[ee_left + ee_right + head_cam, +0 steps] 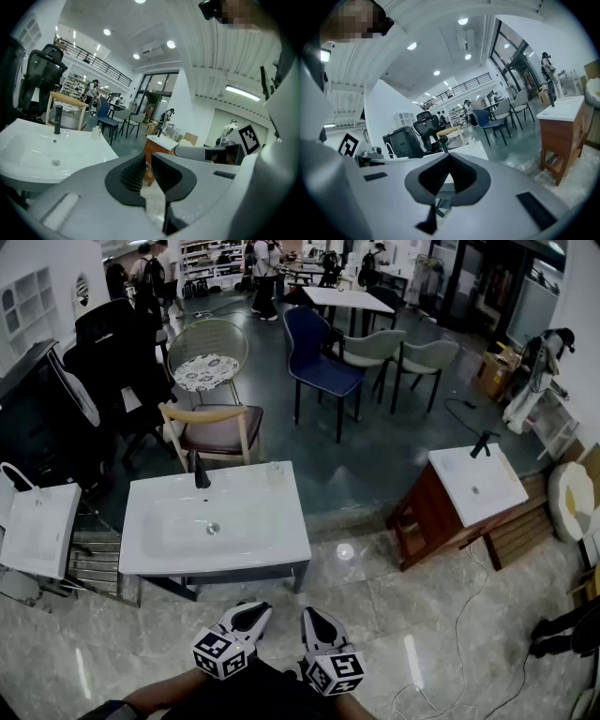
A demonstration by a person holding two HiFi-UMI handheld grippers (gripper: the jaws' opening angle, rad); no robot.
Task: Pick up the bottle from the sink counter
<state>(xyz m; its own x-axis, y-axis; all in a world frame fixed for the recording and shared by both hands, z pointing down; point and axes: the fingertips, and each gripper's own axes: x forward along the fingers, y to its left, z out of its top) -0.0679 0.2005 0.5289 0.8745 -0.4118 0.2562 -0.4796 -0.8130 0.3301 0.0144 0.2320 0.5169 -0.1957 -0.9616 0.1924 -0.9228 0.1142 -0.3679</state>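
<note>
A big white sink counter (277, 542) stands on the shiny floor. The left gripper (249, 616) and the right gripper (317, 622) hang side by side, near the person and well apart from the counter. Both have their jaws closed with nothing in them. A black tap (201, 472) stands at the counter's back edge. The small clear bottle (274, 472) stands to the right of the tap, near the back right corner.

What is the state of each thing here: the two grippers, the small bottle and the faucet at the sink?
Left gripper: fingers shut, nothing between them.
Right gripper: fingers shut, nothing between them.
Small clear bottle: upright at the back of the white sink counter, untouched.
Black faucet: upright, no running water to be seen.
</note>
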